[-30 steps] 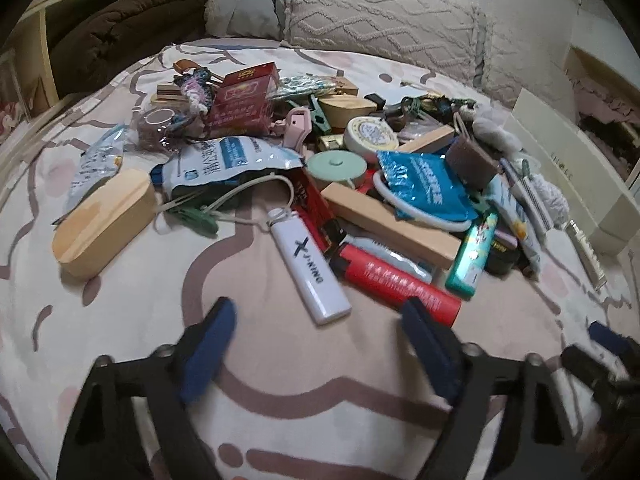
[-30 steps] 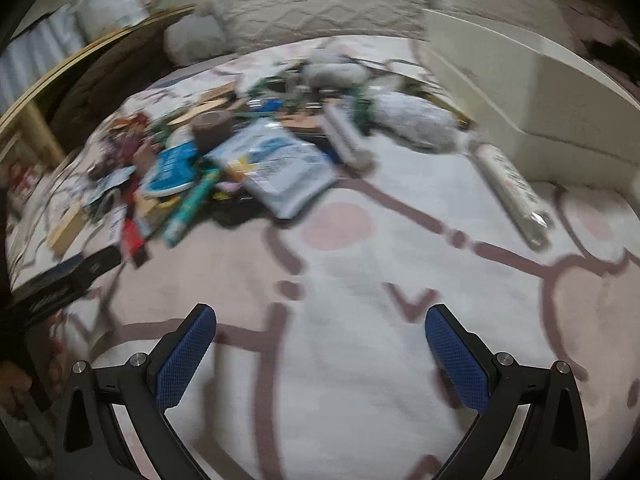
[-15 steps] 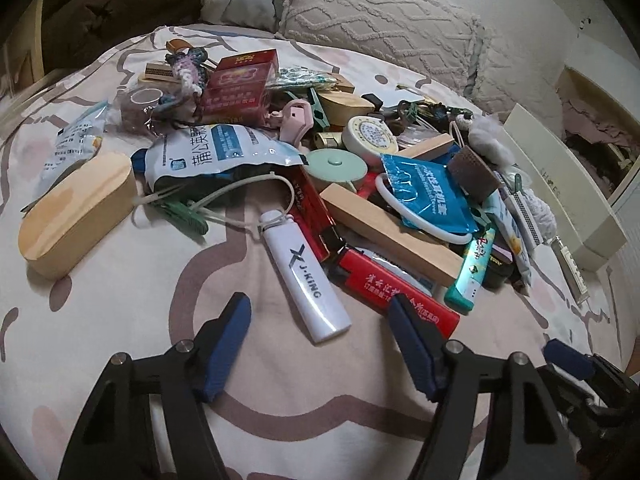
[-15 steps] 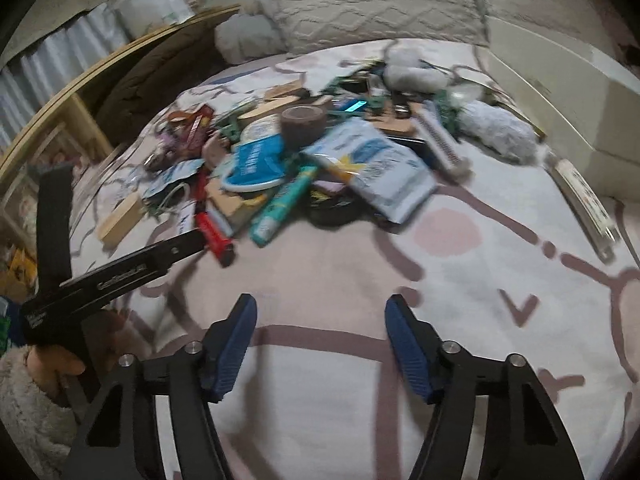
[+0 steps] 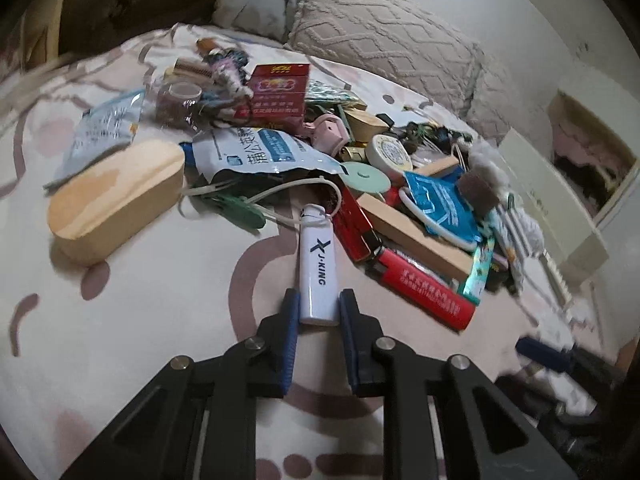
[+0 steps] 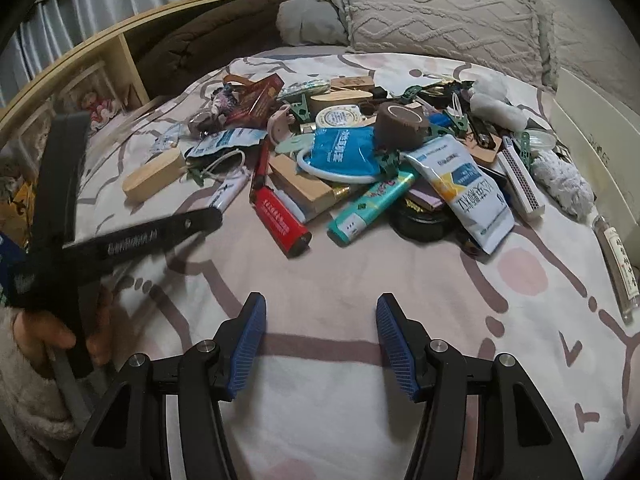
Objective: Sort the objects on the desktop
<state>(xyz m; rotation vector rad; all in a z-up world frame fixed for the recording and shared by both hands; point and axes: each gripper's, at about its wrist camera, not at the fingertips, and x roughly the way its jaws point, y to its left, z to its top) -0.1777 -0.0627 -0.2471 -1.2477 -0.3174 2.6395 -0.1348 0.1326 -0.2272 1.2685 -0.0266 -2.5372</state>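
— Lighter point(image 5: 316, 270), the white one, sits low centre in my left view; my left gripper point(image 5: 319, 312) pinches its near end. Next, I lift it clear.

— Right view: my right gripper point(image 6: 320, 340) hangs half-spread, empty, at bottom centre over the bedsheet point(image 6: 360, 280).

Glossy white plastic lighter point(image 5: 317, 270)
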